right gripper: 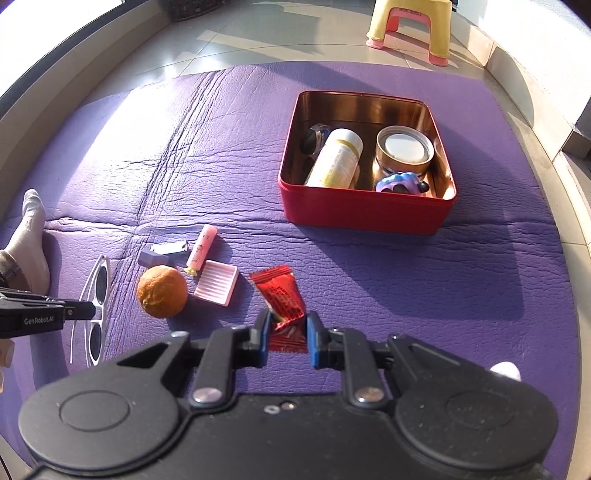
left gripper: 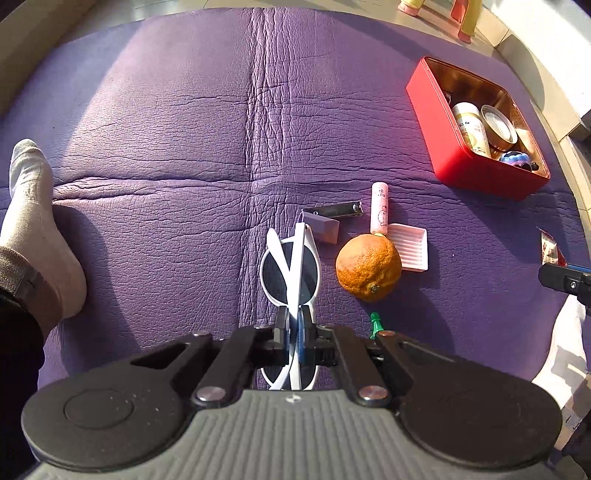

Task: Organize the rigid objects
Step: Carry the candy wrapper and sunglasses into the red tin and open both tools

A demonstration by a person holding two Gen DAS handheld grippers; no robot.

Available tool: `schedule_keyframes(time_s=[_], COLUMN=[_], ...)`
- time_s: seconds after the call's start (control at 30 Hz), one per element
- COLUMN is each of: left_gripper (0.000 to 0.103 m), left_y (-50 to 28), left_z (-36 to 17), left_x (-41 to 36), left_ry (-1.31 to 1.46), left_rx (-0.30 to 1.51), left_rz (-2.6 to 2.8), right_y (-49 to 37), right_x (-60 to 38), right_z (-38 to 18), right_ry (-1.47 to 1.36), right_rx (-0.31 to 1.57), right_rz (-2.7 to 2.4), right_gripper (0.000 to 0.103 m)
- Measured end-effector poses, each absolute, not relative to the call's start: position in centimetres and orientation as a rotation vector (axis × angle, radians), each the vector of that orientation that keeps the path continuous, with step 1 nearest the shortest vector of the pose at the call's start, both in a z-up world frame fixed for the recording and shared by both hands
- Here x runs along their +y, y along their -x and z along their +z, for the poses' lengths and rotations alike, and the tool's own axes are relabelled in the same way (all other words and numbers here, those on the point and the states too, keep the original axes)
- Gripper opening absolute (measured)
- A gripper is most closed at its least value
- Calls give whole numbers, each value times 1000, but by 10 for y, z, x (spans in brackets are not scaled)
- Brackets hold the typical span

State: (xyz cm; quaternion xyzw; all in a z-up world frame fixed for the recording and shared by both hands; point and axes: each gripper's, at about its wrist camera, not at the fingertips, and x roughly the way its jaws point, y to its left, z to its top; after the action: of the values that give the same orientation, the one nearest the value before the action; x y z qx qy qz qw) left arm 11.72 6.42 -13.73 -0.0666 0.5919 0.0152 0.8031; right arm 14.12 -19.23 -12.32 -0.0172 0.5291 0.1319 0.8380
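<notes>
Left wrist view: your left gripper (left gripper: 294,332) is clamped on the white sunglasses (left gripper: 291,266); carry them level toward the red tin (left gripper: 476,177), far right.

Right wrist view: your right gripper (right gripper: 286,334) pinches the red packet (right gripper: 280,295); drop it into the tin's near gap.

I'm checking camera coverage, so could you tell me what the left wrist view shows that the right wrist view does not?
Only the left wrist view shows the small green piece below the orange and the left gripper shut on the sunglasses from behind.

Only the right wrist view shows the right gripper shut on the red packet, the dark item at the tin's left wall, and the whole stool.

Both show the mat, red tin, bottle, orange, pink tray, pink tube and a socked foot.
</notes>
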Motion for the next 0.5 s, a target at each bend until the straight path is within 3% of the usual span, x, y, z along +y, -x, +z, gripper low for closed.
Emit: schedule_keyframes(time_s=[0.5], left_gripper=[3], left_y=[-173], left_z=[-41], left_x=[20], left_ry=[86], left_rx=[1112], left_rz=[-92], right_y=[-182], right_x=[-224], right_z=[-37], right_ry=[128], right_rx=[948], right_rz=[286], right_gripper=[19])
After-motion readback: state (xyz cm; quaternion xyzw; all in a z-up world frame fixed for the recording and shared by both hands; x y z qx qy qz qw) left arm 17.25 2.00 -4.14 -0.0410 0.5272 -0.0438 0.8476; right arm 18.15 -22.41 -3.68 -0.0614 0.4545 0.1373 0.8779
